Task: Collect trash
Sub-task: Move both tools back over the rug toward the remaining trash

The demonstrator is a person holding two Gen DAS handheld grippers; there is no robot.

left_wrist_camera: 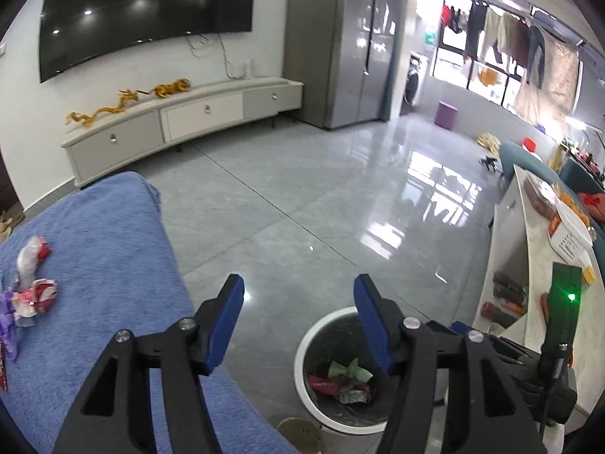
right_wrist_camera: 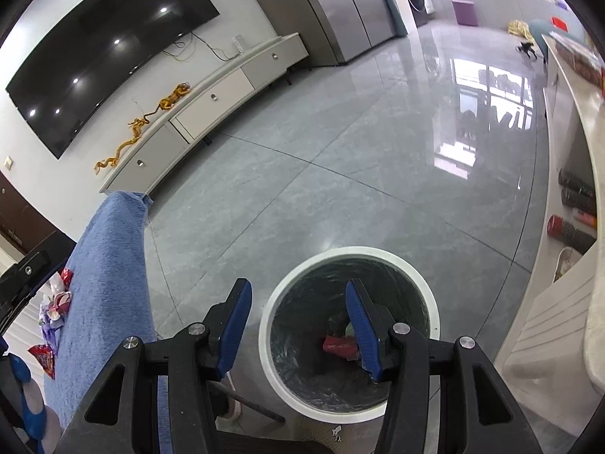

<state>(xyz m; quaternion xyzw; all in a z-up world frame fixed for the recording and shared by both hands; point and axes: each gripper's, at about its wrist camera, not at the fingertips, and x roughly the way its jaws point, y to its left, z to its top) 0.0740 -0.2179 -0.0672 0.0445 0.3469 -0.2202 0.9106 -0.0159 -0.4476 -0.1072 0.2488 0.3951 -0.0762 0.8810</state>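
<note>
A round white trash bin (right_wrist_camera: 353,255) with a dark liner stands on the grey floor; in the left wrist view its rim (left_wrist_camera: 302,344) shows low in the middle. Red and green wrappers (left_wrist_camera: 340,380) lie inside it. My right gripper (right_wrist_camera: 298,295) is open and empty, just above the bin's mouth. My left gripper (left_wrist_camera: 298,289) is open and empty, between the bin and a blue cloth-covered surface (left_wrist_camera: 106,249). Crumpled red, white and purple wrappers (left_wrist_camera: 34,283) lie on the cloth at the left; they also show in the right wrist view (right_wrist_camera: 56,304).
A white TV cabinet (left_wrist_camera: 181,117) with golden dragon figures stands under a wall TV (left_wrist_camera: 143,11). A white side table (left_wrist_camera: 537,249) with boxes and cans stands to the right. A purple stool (left_wrist_camera: 446,113) is far back.
</note>
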